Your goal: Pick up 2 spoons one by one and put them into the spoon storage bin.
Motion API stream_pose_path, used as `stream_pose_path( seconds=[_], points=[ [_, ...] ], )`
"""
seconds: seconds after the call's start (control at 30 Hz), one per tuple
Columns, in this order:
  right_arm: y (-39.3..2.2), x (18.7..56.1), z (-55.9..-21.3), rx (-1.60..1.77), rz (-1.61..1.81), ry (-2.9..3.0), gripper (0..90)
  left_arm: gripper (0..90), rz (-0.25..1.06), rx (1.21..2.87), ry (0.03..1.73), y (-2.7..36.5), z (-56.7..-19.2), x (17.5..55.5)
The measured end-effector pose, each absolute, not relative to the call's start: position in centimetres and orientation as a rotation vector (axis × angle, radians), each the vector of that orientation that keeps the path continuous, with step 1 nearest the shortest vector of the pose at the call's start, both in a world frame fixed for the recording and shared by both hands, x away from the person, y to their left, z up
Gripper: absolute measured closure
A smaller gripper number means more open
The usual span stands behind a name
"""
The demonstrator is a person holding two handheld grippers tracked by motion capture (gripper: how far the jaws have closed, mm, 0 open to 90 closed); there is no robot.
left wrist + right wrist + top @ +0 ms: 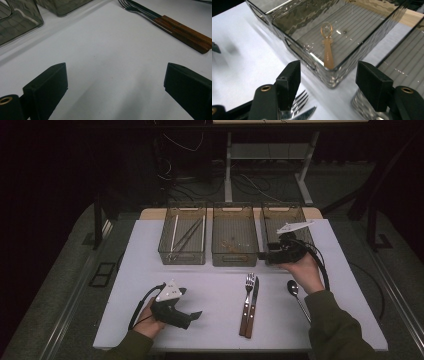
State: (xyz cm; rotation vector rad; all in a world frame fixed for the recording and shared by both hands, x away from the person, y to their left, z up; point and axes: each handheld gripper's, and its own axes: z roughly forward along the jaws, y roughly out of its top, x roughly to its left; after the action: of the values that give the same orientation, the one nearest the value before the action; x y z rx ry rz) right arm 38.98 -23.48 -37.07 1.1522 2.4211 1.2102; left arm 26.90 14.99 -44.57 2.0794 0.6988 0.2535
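Plainly saw the left gripper [196, 316] low over the near left part of the flat white table [150, 275], jaws wide apart, with nothing but bare tabletop between them. Found the right gripper [261, 255] held in a hand toward the far right part of the table, just in front of the clear plastic bins; jaws likewise apart, gripping nothing. Counted three such rectangular bins in a row along the far edge. Spotted the small gold-coloured spoon [327, 47] lying flat on the ribbed floor of the middle clear bin [234, 259], its handle end toward that bin's near wall, beyond the right gripper's open jaws. Made out thin pale sticks in the left clear bin [182, 257]. Noted the wooden-handled steel fork [249, 285] and the wooden-handled steel knife [255, 296] side by side, touching, near the middle of the near edge. Noted also the plain steel spoon [293, 289] to their right, beside the right forearm.
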Motion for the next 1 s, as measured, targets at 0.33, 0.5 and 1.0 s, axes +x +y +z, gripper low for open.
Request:
stream_pose_path(
  seconds=[0.33,0.5,1.0],
  points=[
    [-25.2,37.0,-37.7,1.153,1.190,2.422,35.8,3.7,0.251,2.075,0.705,14.9,-44.6,26.9],
    [-26.0,36.1,-38.1,1.155,1.177,2.425,35.7,3.7,0.250,2.076,0.704,14.9,-44.6,26.8],
    [-28.1,32.7,-39.4,1.177,1.053,2.480,45.7,3.6,0.257,2.089,0.691,15.1,-44.5,26.8]
  ],
)
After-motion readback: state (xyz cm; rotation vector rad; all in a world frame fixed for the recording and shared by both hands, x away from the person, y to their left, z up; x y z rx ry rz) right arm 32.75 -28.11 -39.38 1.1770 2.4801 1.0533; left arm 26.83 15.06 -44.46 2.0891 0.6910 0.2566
